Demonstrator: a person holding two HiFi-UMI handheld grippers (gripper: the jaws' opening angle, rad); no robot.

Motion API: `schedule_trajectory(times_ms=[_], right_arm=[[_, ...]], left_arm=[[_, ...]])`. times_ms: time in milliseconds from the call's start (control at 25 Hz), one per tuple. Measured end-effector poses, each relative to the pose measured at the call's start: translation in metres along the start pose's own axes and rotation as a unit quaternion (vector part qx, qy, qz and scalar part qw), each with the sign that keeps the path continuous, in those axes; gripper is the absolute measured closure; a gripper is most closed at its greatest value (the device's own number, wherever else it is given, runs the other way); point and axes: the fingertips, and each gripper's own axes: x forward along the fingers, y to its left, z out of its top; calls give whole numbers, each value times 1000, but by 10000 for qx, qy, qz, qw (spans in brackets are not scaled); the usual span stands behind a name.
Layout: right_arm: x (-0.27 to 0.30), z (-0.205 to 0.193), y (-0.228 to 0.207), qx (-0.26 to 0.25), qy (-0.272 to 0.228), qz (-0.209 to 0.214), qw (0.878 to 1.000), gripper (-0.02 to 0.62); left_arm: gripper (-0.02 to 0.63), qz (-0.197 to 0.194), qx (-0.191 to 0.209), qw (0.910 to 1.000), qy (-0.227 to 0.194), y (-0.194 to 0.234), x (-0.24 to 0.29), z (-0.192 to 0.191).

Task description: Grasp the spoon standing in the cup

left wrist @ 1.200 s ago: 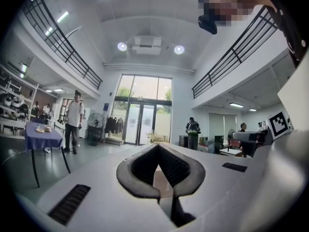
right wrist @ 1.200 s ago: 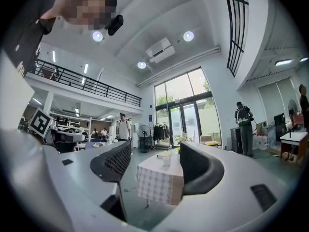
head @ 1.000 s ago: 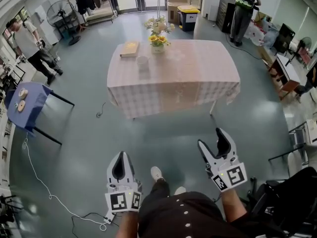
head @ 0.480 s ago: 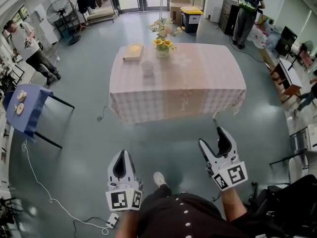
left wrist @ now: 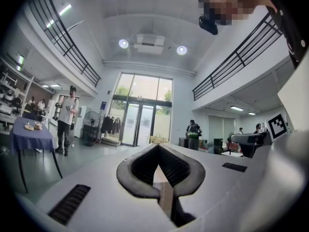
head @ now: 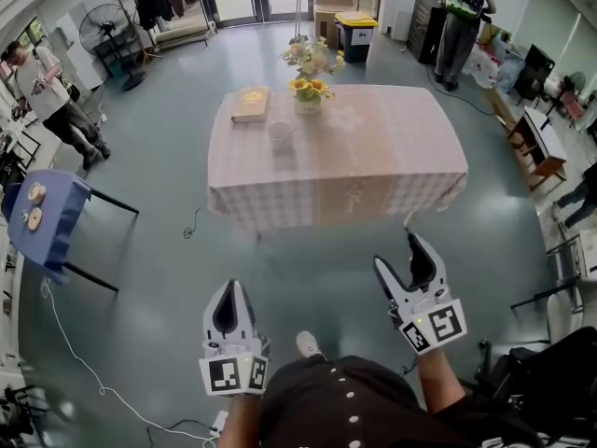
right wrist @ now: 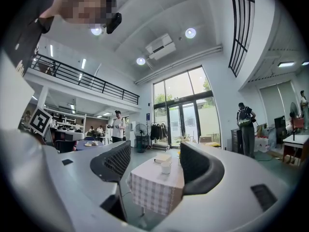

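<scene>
A white cup (head: 281,135) stands on the checked-cloth table (head: 373,171) across the floor, near its left end; the spoon in it is too small to make out. In the right gripper view the cup (right wrist: 166,167) shows between the jaws, far off. My left gripper (head: 230,294) is held low in front of me, its jaws closed tip to tip with nothing in them (left wrist: 158,149). Off to the right, my right gripper (head: 416,252) is open and empty (right wrist: 154,153). Both are well short of the table.
A book (head: 250,104) and a vase of flowers (head: 311,75) share the table. A blue side table (head: 47,217) stands left, with a person (head: 51,87) behind it. Another person (head: 462,17) stands back right. A cable (head: 75,343) trails on the floor; desks (head: 541,138) line the right.
The table has come a little nearer and lower in the head view as I walk forward. Both grippers keep their pose and state.
</scene>
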Motion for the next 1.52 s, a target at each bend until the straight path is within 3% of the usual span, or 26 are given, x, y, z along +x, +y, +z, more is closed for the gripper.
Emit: schedule_trajectory(times_ms=[600, 960, 1520], right_arm=[[49, -6, 22, 107, -12, -178, 9998, 293], [82, -20, 6, 173, 43, -184, 9997, 295], [168, -19, -39, 131, 12, 25, 9999, 295]], left_arm=[[592, -156, 41, 9996, 219, 49, 33, -6], [592, -143, 57, 9994, 313, 56, 64, -14], [592, -37, 74, 9997, 208, 71, 156, -8]])
